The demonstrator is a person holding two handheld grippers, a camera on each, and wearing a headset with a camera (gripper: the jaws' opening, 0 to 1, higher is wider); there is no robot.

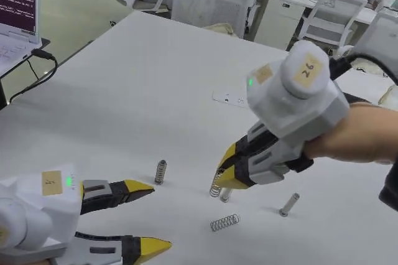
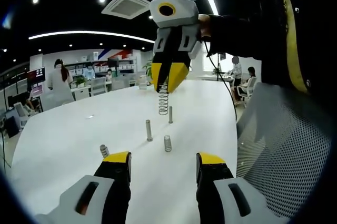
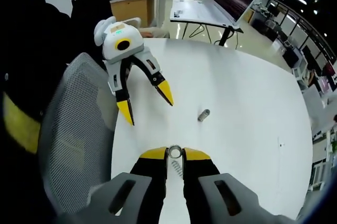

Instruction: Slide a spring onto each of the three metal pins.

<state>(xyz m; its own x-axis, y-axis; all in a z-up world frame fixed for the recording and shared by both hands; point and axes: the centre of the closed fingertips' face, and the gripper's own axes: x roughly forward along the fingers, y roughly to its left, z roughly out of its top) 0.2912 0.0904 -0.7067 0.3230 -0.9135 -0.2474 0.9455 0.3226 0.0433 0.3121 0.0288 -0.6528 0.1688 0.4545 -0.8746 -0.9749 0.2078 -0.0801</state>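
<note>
My right gripper [image 1: 222, 181] is shut on a spring [image 1: 215, 190] that hangs from its yellow tips right beside a bare metal pin [image 1: 226, 196]. A second bare pin [image 1: 289, 204] stands further right. The third pin [image 1: 160, 172], to the left, has a spring around it. A loose spring [image 1: 224, 222] lies on the white table [image 1: 155, 78]. At the bottom left, my left gripper [image 1: 154, 218] is open and holds nothing. In the left gripper view the held spring [image 2: 164, 100] dangles under the right gripper [image 2: 169, 79]. The right gripper view has the spring's end [image 3: 175, 153] pinched between its tips.
A laptop [image 1: 18, 4] with its cable sits at the table's far left edge. A small white card [image 1: 229, 98] lies mid-table. Office chairs [image 1: 205, 4] stand behind the far edge. A mesh chair back [image 3: 73, 140] is near the person.
</note>
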